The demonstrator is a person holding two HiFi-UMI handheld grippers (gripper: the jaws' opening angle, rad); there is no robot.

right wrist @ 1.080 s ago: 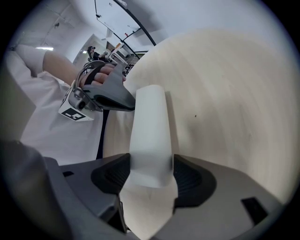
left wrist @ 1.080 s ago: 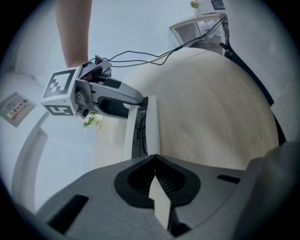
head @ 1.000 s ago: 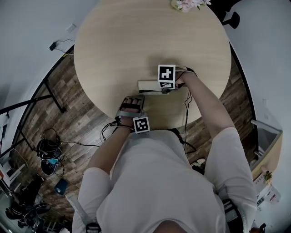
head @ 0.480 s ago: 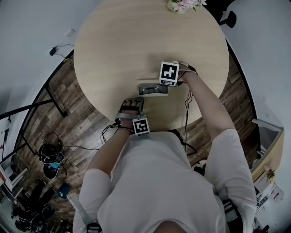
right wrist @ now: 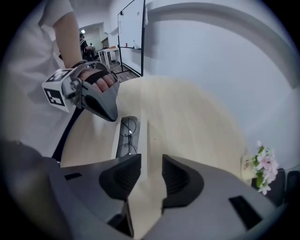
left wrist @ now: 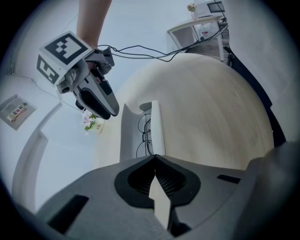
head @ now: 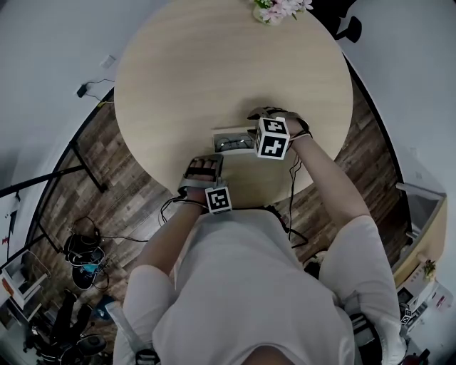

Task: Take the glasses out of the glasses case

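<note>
The surface [head: 185, 71] lies bare beyond and left of the open glasses case [head: 229, 142]. Only flowers [head: 274, 10] stand at its far edge, well apart.

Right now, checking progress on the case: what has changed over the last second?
The glasses case now lies open, glasses showing. The right gripper has drawn toward the person, its jaws just closing, nothing between them. The left gripper stayed put, shut.

A round, pale wooden table [head: 214, 64] carries an open, whitish oblong glasses case [head: 226, 132] with dark, thin-rimmed glasses [head: 231, 145] lying inside. The right gripper [head: 262, 135], topped by its marker cube, hangs over the case's right end, its empty jaws having just been closing. The left gripper [head: 206, 162] sits just beside the case's near side. Pink flowers [head: 278, 8] stand at the far rim.
</note>
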